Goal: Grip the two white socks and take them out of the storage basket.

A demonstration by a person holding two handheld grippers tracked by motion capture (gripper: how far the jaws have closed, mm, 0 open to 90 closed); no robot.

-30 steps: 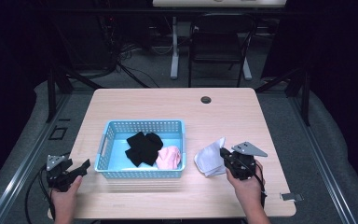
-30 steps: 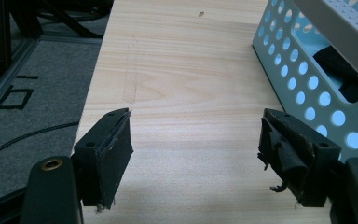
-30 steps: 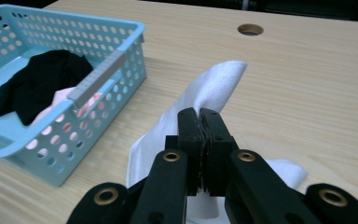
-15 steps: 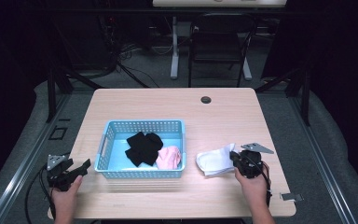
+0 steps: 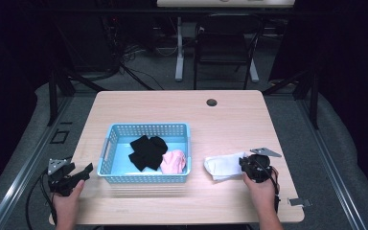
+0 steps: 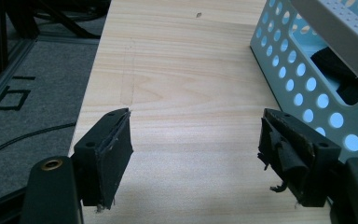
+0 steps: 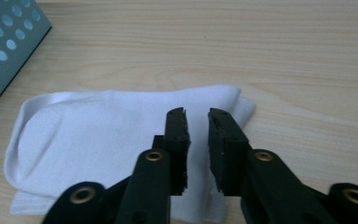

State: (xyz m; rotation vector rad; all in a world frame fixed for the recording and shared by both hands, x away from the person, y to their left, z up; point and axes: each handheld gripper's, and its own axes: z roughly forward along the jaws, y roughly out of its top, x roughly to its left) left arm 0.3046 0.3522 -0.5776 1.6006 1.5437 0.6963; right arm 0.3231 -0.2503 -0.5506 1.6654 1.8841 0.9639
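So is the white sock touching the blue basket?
Apart. In the high view, bare wood shows between the white sock and the blue basket; the right gripper view shows the same gap.

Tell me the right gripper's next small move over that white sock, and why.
Probably lift the right gripper straight up and away. Its jaws have just been opening, a narrow gap stands between them, and the white sock lies flat on the table beside the blue basket, apparently set down.

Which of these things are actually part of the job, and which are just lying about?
In the job:
white sock
right tool, jaws just opened, slightly apart over the sock
blue basket

Lying about:
black cloth and pink cloth in the basket
left tool, open over bare table
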